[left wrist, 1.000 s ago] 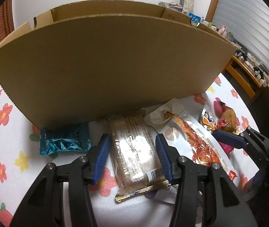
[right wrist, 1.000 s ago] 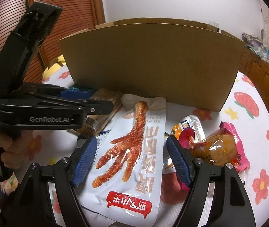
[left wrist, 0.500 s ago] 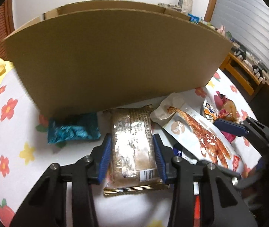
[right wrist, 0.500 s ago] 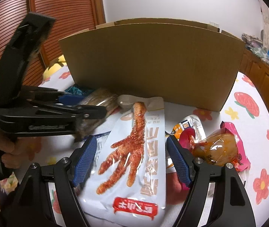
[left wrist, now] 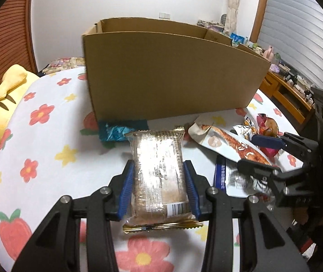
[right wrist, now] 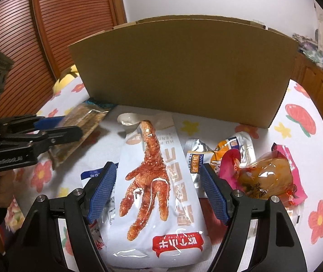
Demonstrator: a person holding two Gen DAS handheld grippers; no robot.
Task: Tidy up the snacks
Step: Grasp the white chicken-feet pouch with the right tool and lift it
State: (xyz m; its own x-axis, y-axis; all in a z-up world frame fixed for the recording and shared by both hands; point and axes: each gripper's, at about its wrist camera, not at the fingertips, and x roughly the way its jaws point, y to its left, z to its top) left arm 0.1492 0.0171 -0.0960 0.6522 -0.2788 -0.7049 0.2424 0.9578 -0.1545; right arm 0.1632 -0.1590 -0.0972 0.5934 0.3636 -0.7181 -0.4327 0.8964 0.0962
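Note:
My left gripper is shut on a clear brown cake packet and holds it lifted above the floral tablecloth; it also shows in the right wrist view. My right gripper is open, its jaws on either side of a white chicken-foot snack bag lying on the table. A tall cardboard box stands behind the snacks, open at the top. A teal wrapper lies at the box's foot.
Right of the chicken-foot bag lie an orange and white pouch and a pink packet with a brown snack. A blue and white packet lies under the bag. A yellow plush sits at the table's left edge.
My left gripper closed on the cake packet, lifted it and pulled back from the box. The right gripper stayed open over the chicken-foot bag.

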